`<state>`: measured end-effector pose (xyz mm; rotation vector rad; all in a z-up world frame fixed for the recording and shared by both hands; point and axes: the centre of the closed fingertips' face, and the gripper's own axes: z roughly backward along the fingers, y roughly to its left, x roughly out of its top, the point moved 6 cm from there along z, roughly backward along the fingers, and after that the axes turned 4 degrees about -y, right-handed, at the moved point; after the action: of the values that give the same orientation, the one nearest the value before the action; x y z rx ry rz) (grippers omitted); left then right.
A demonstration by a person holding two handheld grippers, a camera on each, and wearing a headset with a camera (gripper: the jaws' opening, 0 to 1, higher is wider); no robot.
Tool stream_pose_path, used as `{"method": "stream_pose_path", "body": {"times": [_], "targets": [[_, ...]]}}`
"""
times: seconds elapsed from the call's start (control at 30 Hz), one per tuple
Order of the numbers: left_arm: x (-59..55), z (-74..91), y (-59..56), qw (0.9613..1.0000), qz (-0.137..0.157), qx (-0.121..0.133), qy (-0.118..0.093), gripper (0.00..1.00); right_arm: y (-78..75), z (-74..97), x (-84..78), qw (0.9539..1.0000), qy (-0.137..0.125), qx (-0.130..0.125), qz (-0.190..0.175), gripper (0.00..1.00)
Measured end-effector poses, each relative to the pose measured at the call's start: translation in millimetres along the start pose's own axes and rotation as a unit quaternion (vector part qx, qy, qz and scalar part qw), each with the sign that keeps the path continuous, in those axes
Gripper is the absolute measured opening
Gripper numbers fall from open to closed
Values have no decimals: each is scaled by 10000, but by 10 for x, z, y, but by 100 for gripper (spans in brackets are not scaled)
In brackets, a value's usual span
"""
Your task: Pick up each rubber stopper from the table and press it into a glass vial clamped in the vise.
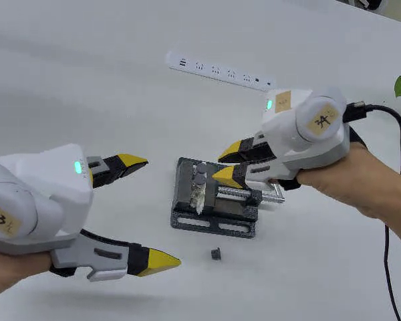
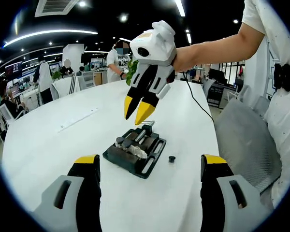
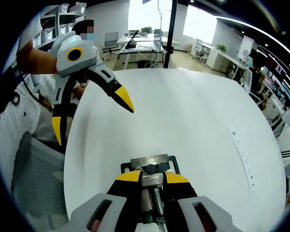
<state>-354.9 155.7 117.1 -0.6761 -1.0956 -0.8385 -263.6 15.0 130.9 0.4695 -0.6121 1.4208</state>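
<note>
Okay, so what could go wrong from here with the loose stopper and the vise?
The small black rubber stopper lies loose near the black metal vise; the wide-open left gripper could knock it away on approach. The right gripper, jaws nearly together, hangs above the clear glass vials; an off-centre push might crack one.

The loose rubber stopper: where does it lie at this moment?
In the head view the rubber stopper lies alone on the white table, just in front of the vise, on the person's side.
</note>
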Motion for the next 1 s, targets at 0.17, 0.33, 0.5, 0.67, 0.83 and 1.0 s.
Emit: {"method": "stream_pose_path", "body": {"times": [0.17,0.33,0.5,0.67,0.83,1.0], "targets": [[19,-2,-30,9999,-108,-42,93,81,7,145,-78,9998,-127,-123,-113,16],[27,-23,-38,9996,-195,-72,176,77,28,309,-161,9987,-321,-286,-273,20],[4,-77,-100,9987,-308,-192,346,71,98,459,-279,9976,-432,-387,-366,25],[-48,-146,-174,9972,-394,-343,532,64,166,593,-407,9962,-535,-474,-501,31],[-92,-249,-234,9953,-452,-484,708,55,202,735,-631,9941,-615,-576,-683,36],[-136,-346,-287,9925,-559,-602,901,50,269,848,-819,9922,-704,-622,-819,41]]}}
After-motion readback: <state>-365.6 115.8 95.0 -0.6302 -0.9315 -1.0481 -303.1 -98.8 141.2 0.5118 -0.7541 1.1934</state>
